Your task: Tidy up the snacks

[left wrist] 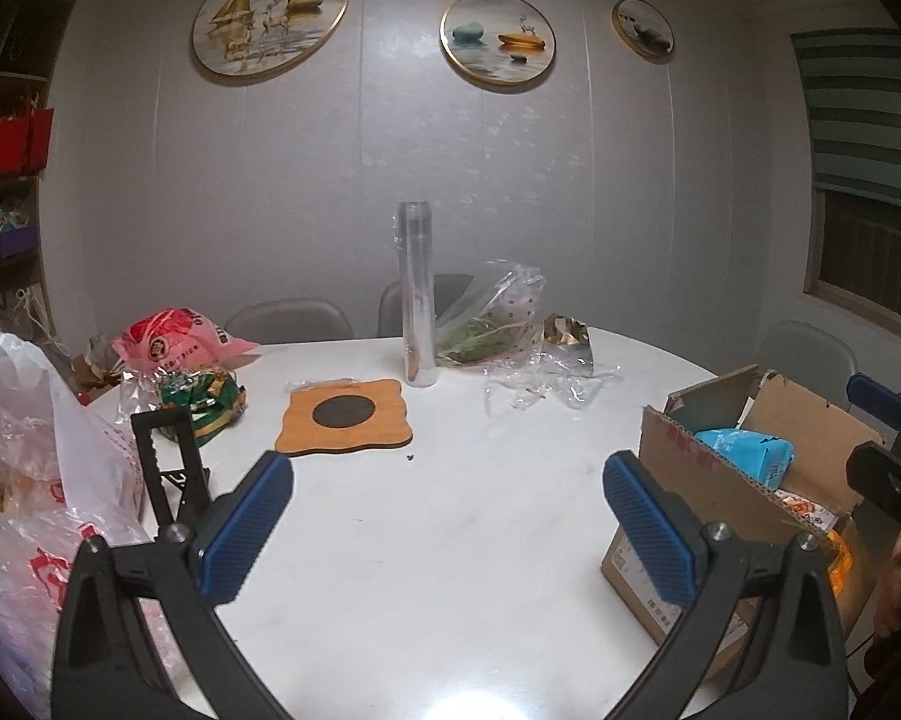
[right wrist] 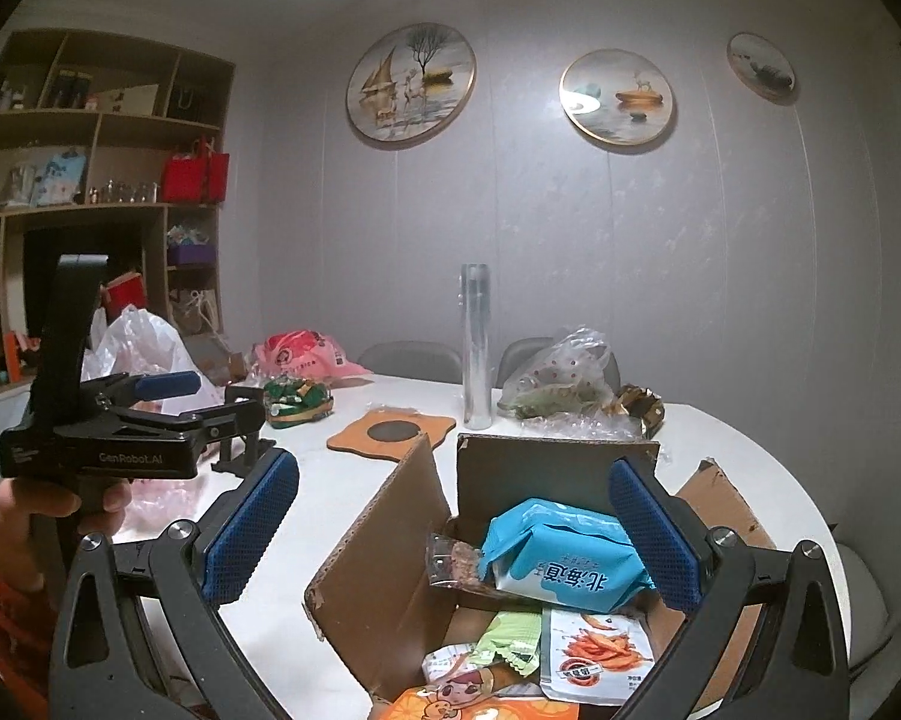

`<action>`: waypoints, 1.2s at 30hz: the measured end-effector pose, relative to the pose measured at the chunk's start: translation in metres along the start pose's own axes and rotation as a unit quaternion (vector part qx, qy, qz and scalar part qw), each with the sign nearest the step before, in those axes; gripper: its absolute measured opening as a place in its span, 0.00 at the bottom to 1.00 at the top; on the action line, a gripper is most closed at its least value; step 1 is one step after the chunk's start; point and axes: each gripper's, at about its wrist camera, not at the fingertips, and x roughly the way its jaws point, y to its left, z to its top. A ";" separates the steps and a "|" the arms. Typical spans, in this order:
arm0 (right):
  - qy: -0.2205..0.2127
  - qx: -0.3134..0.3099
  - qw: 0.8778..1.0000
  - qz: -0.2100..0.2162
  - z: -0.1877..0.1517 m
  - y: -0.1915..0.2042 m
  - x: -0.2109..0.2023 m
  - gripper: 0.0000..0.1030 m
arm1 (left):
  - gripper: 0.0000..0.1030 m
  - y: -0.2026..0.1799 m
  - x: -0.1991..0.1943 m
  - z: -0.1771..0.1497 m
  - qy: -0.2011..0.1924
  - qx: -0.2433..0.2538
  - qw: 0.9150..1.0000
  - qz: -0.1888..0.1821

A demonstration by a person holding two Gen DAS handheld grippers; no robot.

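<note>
An open cardboard box (right wrist: pixel 384 546) stands on the white table (left wrist: pixel 438 516) at its right side and also shows in the left wrist view (left wrist: pixel 708 468). It holds a light blue snack pack (right wrist: pixel 564 558), a packet with orange sticks (right wrist: pixel 600 654), a green packet (right wrist: pixel 510 642) and more. My right gripper (right wrist: pixel 450 534) is open and empty above the box. My left gripper (left wrist: pixel 447 516) is open and empty over the bare table; it also shows in the right wrist view (right wrist: pixel 168 387). A pink snack bag (left wrist: pixel 174 342) and a green snack pack (left wrist: pixel 204 399) lie at the far left.
A wooden coaster (left wrist: pixel 345 417) and a tall clear tube (left wrist: pixel 417 306) stand mid-table. A clear bag with greens (left wrist: pixel 492 318) and loose wrap (left wrist: pixel 546 378) lie behind. White plastic bags (left wrist: pixel 24 480) and a black stand (left wrist: pixel 165 468) sit at the left. Grey chairs (left wrist: pixel 288 321) line the far edge.
</note>
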 end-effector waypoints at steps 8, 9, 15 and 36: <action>0.004 -0.002 1.000 -0.003 -0.002 0.001 0.003 1.00 | 0.99 -0.001 0.000 0.000 0.001 -0.001 1.000 -0.002; 0.004 -0.002 1.000 -0.004 -0.002 0.001 0.003 1.00 | 0.99 -0.001 0.000 0.000 0.001 -0.001 1.000 -0.004; 0.008 -0.001 1.000 -0.008 -0.004 -0.001 0.004 1.00 | 0.99 -0.004 0.001 -0.002 0.001 0.005 1.000 -0.010; 0.012 0.005 1.000 -0.016 -0.005 -0.006 0.003 1.00 | 0.99 -0.005 0.001 -0.002 0.002 0.005 1.000 -0.020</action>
